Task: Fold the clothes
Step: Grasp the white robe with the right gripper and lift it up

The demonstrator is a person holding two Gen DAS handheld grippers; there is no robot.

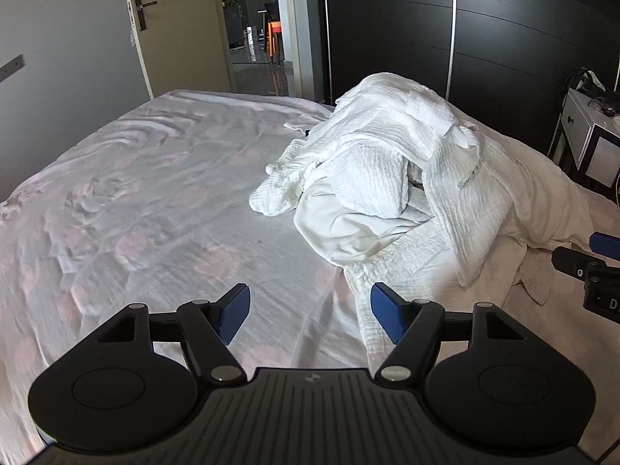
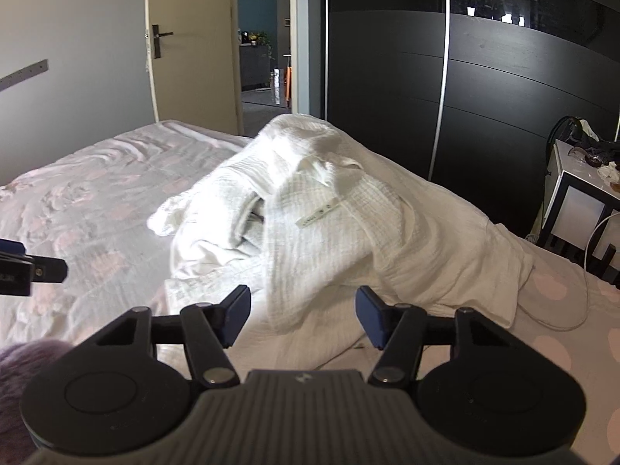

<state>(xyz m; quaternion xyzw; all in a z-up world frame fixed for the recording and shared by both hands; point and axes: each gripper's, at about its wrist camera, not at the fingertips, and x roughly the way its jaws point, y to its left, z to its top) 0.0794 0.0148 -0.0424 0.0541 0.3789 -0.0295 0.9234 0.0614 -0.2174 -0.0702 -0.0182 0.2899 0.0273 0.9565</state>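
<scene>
A crumpled heap of white crinkled clothes (image 1: 391,178) lies on the bed (image 1: 155,193), at centre right in the left wrist view. The same white clothes (image 2: 310,213) fill the middle of the right wrist view, with a small label showing on top. My left gripper (image 1: 310,314) hovers open over the bedsheet, just short of the heap's near hem, holding nothing. My right gripper (image 2: 302,316) is open too, its blue pads (image 2: 370,317) above the heap's near edge with nothing between them. Each gripper shows at the edge of the other's view.
A dark wardrobe (image 1: 484,31) runs behind the bed. A white bedside table (image 2: 581,201) with clutter stands at the right, a white cable (image 2: 562,323) trailing onto the bed. An open door (image 1: 178,27) leads to a hallway. Bare sheet spreads left of the heap.
</scene>
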